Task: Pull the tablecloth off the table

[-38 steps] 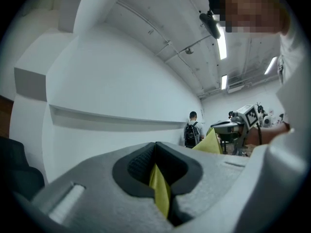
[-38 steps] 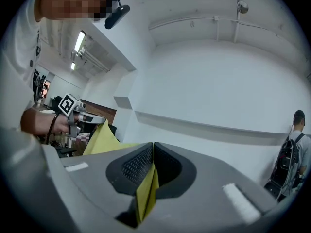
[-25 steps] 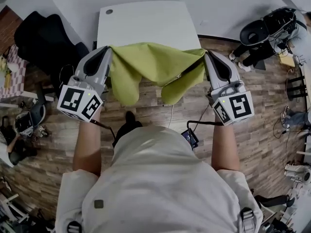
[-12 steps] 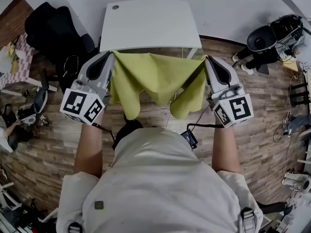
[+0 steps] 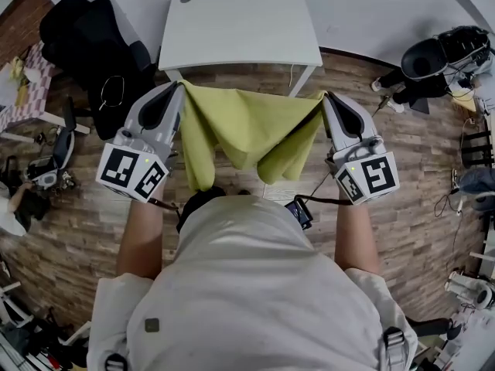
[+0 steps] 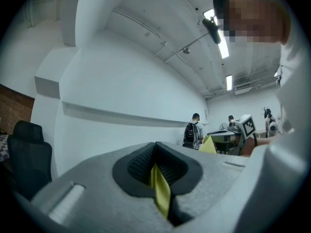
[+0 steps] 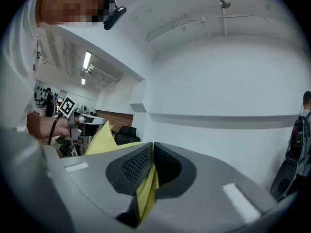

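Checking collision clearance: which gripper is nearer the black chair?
Left. The left gripper is beside the black chair; the right gripper is across the tablecloth, farther off.

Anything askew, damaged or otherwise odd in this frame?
Nothing stands out. The green tablecloth hangs sagging between the left gripper and the right gripper, each shut on its edge, apart from the white table. No tear is visible.
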